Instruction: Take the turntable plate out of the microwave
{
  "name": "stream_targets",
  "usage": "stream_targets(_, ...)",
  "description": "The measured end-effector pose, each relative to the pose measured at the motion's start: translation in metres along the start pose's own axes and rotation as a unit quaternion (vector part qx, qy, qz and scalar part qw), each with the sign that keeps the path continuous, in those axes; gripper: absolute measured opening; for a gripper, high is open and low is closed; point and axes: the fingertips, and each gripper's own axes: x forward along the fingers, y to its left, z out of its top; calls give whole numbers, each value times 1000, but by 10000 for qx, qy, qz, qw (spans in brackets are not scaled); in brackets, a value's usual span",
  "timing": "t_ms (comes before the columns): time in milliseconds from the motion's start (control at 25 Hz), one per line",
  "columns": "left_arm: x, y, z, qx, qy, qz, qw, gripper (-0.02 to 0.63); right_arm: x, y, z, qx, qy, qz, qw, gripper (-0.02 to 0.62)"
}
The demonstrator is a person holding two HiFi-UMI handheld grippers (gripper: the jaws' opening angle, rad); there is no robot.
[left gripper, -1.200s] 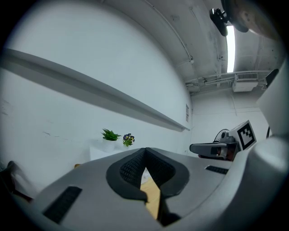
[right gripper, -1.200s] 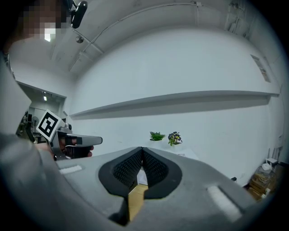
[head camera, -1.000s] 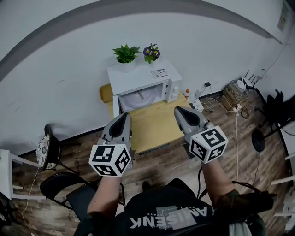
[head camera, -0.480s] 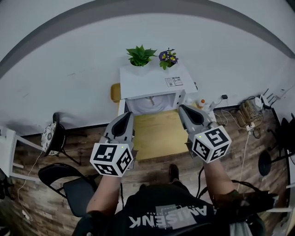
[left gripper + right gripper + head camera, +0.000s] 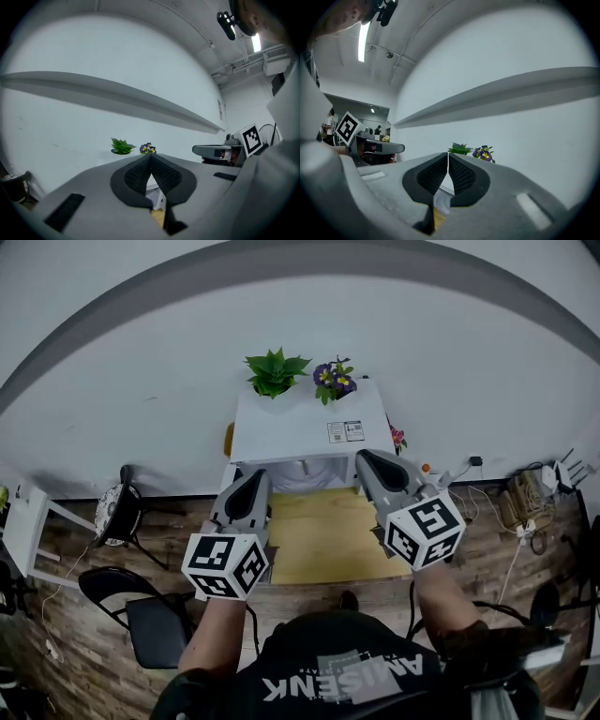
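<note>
A white microwave stands at the far end of a wooden table, its front open toward me; only a thin strip of the pale cavity shows. I cannot make out the turntable plate inside. My left gripper is shut and empty, pointing level at the left side of the opening. Also shut and empty, my right gripper sits by the opening's right side. In the left gripper view the shut left gripper aims at the microwave. The right gripper does the same in its own view.
A green plant and a pot of purple flowers sit on the microwave. A black chair and a cushioned stool stand on the floor at left. Cables lie at right, against the white wall.
The person has stepped closer to the table. Both shut grippers have moved forward to the microwave's front, and the cavity now shows only as a narrow strip.
</note>
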Motion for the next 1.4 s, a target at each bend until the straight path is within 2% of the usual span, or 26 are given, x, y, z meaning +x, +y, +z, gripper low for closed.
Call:
stream_targets(120,16,-7,2,60,-23,130,9999,2,2,-17,3,-18,-31,176,9998,15)
stream_targets(280,29,-9,-3,-102,30,89,9999,2,9,-30,4,-43,-64,330,9994,21)
stream_targets(400,35,-3,-2,-54,-7,19,10000,2,18,-31,2,-59,-33,334,9994,30)
stream_targets(480,38,4,-2,-14,-2,-27,10000,102,25,-30,1,-2,-24,326,9995,47)
stream_targets(680,44,17,-7,31,27,-66,10000,147,36,-29,-1,147,-58,310,9994,131)
stream_targets(760,46,22,-15,-36,88,-100,9999,172,40,-31,-4,231,-98,288,9993,193)
stream_targets(920,48,35,-31,-323,157,1,9994,196,48,-39,-22,401,47,231,9989,259)
stream_targets(1160,58,38,-66,-584,445,-29,9973,196,57,-49,-58,905,354,207,9951,274)
stream_targets(1280,64,37,-92,-1117,656,-159,9915,196,60,-51,-88,1253,679,285,9894,275)
stream_targets(1400,70,38,-121,-1831,798,-259,9795,204,60,-56,-119,1614,898,204,9826,275)
